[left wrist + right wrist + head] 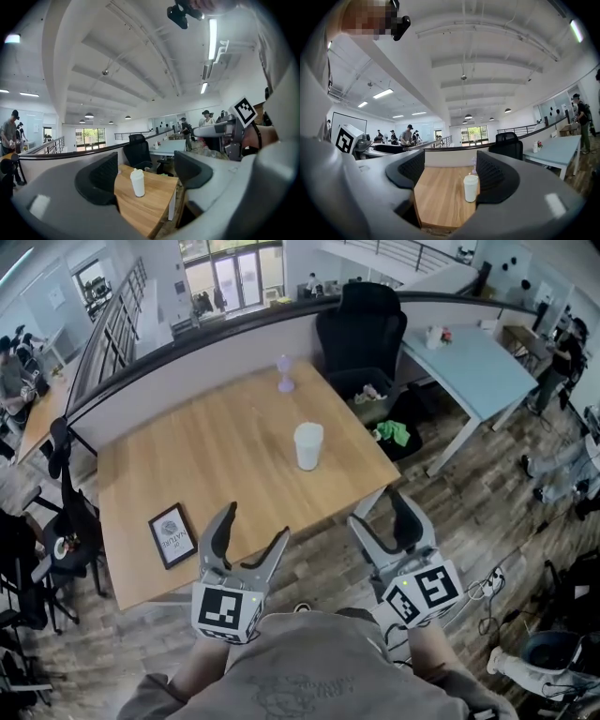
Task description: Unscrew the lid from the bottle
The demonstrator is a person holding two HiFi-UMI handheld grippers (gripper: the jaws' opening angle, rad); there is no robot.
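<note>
White and upright, the bottle (308,446) stands on the wooden table (216,456), near its right-hand edge. Its lid (308,431) is on top and, as far as we can judge, not yet loosened. Its long axis runs straight up, so the lid faces the ceiling while both our tools point level toward it. Our left tool (253,526) and right tool (380,512) hang at the table's near side, well apart from the bottle, each with jaws spread wide and nothing between the pads. The bottle lies ahead, between the two, and the right tool looks the nearer. In the right gripper view the bottle sits beside the right jaw. In the left gripper view it falls nearer the middle of the gap. We reckon one tool must clasp the body and the other the lid.
</note>
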